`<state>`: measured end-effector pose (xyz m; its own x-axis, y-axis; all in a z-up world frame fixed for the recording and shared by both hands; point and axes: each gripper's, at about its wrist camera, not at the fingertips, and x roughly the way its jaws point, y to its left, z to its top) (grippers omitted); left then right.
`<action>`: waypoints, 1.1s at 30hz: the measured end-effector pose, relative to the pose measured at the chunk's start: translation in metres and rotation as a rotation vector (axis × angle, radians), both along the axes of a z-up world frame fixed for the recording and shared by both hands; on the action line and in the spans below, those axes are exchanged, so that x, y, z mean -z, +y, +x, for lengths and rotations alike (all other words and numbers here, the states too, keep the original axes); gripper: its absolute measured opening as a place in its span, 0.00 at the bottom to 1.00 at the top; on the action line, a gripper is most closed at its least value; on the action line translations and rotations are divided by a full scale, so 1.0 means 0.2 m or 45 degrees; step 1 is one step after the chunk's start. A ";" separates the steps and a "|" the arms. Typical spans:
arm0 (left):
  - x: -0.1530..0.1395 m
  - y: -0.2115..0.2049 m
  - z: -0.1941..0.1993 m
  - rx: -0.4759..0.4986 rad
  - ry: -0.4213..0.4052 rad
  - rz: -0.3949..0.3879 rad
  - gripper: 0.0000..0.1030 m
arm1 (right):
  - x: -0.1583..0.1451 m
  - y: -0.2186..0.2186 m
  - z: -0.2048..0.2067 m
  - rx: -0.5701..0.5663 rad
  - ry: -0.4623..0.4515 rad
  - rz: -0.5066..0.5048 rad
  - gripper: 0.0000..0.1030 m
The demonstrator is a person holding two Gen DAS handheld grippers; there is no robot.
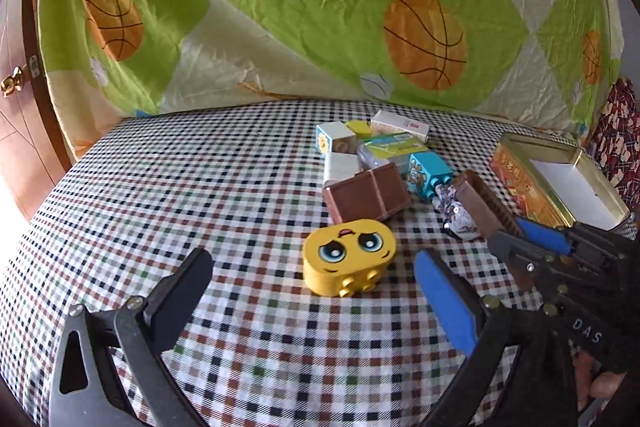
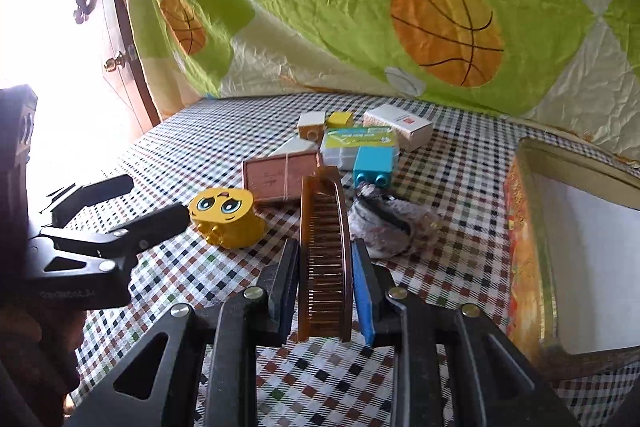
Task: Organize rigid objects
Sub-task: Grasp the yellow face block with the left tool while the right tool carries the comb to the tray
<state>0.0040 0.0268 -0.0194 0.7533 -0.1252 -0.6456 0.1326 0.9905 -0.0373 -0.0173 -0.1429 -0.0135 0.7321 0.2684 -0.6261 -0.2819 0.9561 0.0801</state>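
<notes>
My right gripper point(image 2: 325, 251) is shut on a brown comb point(image 2: 325, 251), held above the checked tablecloth; the comb also shows in the left wrist view point(image 1: 482, 203). My left gripper point(image 1: 312, 267) is open and empty, its fingers on either side of a yellow face block point(image 1: 349, 255) that lies on the cloth; the block also shows in the right wrist view point(image 2: 224, 217). Behind lie a brown box point(image 1: 366, 197), a blue block point(image 1: 428, 173), a green-topped box point(image 1: 394, 145), white boxes and a crumpled silvery wrapper point(image 1: 456, 211).
An open gold tin point(image 1: 520, 171) with a white inside stands at the right; it also shows in the right wrist view point(image 2: 528, 259). A basketball-print sheet point(image 1: 320, 7) hangs behind the table. A wooden door point(image 1: 16, 83) is at the left.
</notes>
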 end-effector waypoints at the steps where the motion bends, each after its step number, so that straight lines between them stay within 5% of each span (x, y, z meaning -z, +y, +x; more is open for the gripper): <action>1: 0.01 -0.03 0.03 -0.002 0.018 0.008 0.99 | -0.01 -0.01 0.00 0.025 -0.030 -0.027 0.27; 4: 0.06 -0.10 0.13 -0.029 0.090 0.031 0.99 | -0.04 -0.05 0.00 0.078 -0.070 -0.021 0.27; 11: 0.20 -0.14 0.30 -0.057 0.257 0.032 0.59 | -0.07 -0.17 0.01 0.153 -0.100 0.031 0.27; 16: 0.20 -0.11 0.30 -0.072 0.241 -0.025 0.58 | -0.09 -0.20 0.00 0.193 -0.126 0.052 0.27; 33: -0.14 -0.15 -0.03 0.002 -0.177 -0.128 0.58 | -0.19 -0.44 -0.09 0.319 -0.294 0.076 0.27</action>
<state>-0.0011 -0.0023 0.0091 0.8342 -0.1850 -0.5195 0.1448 0.9825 -0.1174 -0.0360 -0.2305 0.0250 0.9005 0.0932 -0.4248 -0.0559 0.9935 0.0996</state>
